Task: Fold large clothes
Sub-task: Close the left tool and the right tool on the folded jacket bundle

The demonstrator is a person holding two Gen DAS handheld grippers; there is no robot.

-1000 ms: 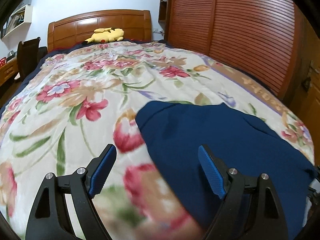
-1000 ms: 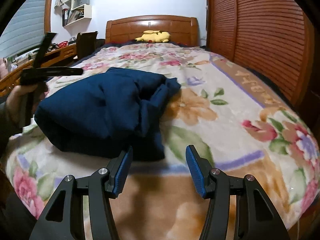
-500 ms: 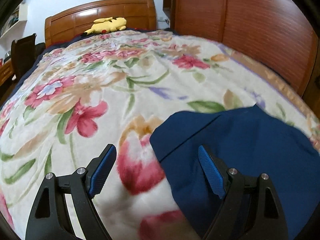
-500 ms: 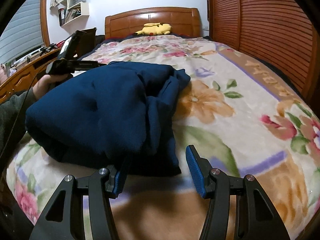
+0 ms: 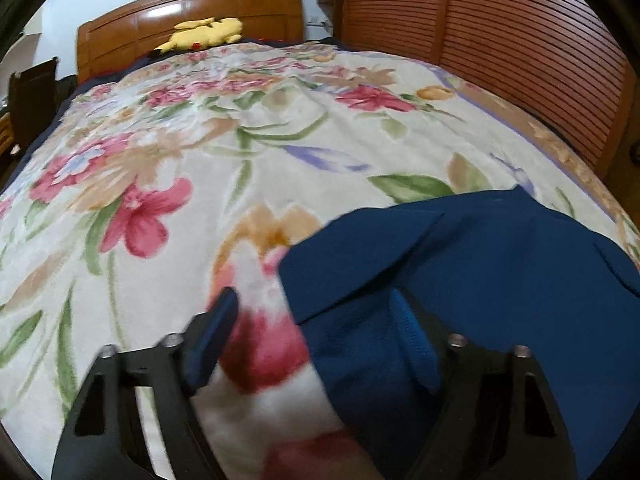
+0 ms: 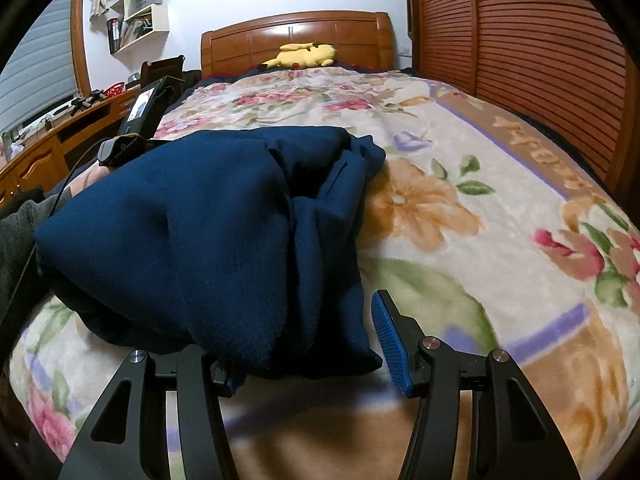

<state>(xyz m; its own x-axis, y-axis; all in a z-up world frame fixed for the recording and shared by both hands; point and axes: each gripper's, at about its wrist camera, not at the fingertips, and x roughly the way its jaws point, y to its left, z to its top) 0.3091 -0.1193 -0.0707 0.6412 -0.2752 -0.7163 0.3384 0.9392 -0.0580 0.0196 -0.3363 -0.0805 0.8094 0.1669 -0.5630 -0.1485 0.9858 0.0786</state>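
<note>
- Dark blue knitted garment (image 6: 208,240) lying bunched and loosely folded on the floral fleece blanket (image 6: 460,208) of the bed, at the foot end, far from the yellow plush toy (image 6: 304,55) by the wooden headboard (image 6: 296,34).
- Left gripper (image 5: 316,332) lowered over the near left edge of the garment; jaws just been closing but not yet pinching, one blue pad on the bare blanket, the other over the cloth, edge of the garment between them. Probably placed so in order to catch this edge for the next fold.
- Right gripper (image 6: 308,340) at the near right corner of the garment; jaws apart, right pad free beside the cloth, left pad hidden under the fabric, so no firm grip visible.
- Both grippers set at opposite near corners, likely for lifting the hem together toward the headboard.
- Fold judged not finished: cloth lumpy, edges not aligned.
</note>
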